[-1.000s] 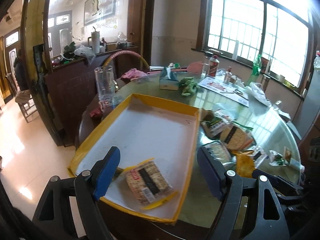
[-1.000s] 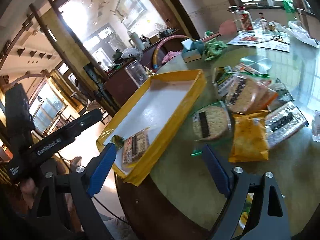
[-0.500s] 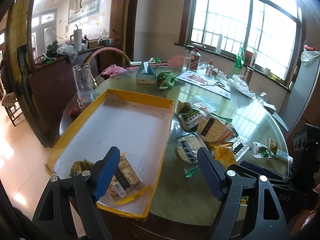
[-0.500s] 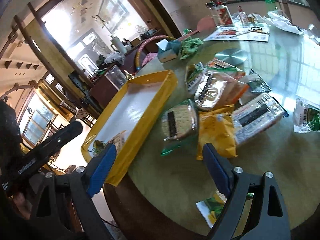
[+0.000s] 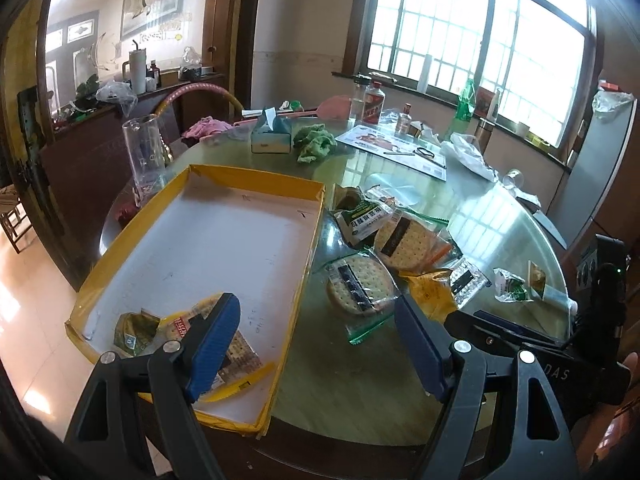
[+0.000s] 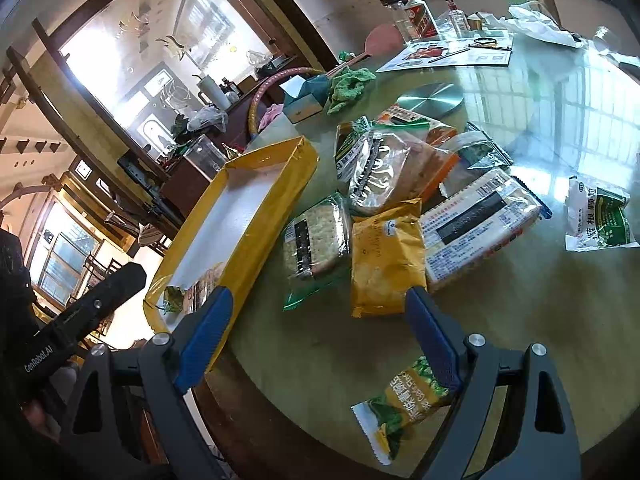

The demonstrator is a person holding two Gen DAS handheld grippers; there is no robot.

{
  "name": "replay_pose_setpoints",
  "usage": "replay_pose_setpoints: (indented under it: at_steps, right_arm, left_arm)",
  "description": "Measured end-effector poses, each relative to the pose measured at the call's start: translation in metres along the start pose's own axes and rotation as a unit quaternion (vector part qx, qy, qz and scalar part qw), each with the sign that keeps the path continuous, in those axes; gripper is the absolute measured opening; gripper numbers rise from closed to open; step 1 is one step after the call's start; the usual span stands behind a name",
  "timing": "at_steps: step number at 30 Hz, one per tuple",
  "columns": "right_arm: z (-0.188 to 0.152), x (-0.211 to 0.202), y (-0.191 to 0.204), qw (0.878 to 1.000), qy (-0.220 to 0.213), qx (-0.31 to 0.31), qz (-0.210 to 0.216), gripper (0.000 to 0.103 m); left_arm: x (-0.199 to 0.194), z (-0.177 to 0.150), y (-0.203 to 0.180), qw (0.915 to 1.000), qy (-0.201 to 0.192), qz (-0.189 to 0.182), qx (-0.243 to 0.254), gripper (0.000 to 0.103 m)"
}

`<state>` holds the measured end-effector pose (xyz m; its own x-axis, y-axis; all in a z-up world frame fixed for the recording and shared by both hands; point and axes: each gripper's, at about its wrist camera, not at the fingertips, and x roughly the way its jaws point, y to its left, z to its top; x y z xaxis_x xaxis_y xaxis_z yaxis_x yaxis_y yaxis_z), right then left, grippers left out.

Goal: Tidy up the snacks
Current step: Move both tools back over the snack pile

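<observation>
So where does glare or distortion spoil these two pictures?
Left wrist view: the window is blown out white, and the glass table mirrors it. Right wrist view: the doorway is overexposed; fisheye bends the yellow tray edge.

On the counter (image 5: 360,380) I see the tray (image 5: 224,248) at the left, with two snack packets (image 5: 236,354) in its near corner. The other snack packets (image 6: 384,256) lie right of it. A tissue box (image 5: 271,140) stands behind.

Black tool (image 5: 316,348) frames, blue ribbed pads (image 5: 214,344), silver screws.
</observation>
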<state>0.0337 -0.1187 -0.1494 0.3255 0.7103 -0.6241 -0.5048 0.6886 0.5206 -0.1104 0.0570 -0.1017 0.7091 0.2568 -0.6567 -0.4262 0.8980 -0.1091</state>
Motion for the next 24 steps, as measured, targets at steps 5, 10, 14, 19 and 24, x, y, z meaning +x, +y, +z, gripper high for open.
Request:
replay_pose_setpoints:
  at_steps: [5, 10, 14, 19, 24]
  right_arm:
    - [0.0, -0.001, -0.002, 1.0, 0.0, 0.002, -0.002, 0.088]
    - [0.003, -0.003, -0.004, 1.0, 0.001, 0.0, -0.005, 0.088]
    - [0.002, -0.005, -0.006, 1.0, 0.001, -0.002, -0.007, 0.088]
    - [0.003, -0.011, -0.015, 1.0, 0.001, -0.003, -0.005, 0.088]
    - [0.002, -0.013, -0.027, 1.0, 0.001, 0.007, -0.01, 0.088]
  left_arm:
    - [0.001, -0.002, -0.005, 0.9999, 0.005, -0.007, 0.006, 0.08]
    - [0.003, -0.002, -0.006, 0.9998, 0.013, -0.016, 0.003, 0.08]
    - [0.006, -0.004, -0.009, 0.9997, 0.019, -0.016, 0.003, 0.08]
    - [0.014, -0.007, -0.012, 0.999, 0.033, -0.029, 0.012, 0.08]
    - [0.028, -0.01, -0.02, 0.9967, 0.062, -0.051, 0.017, 0.08]
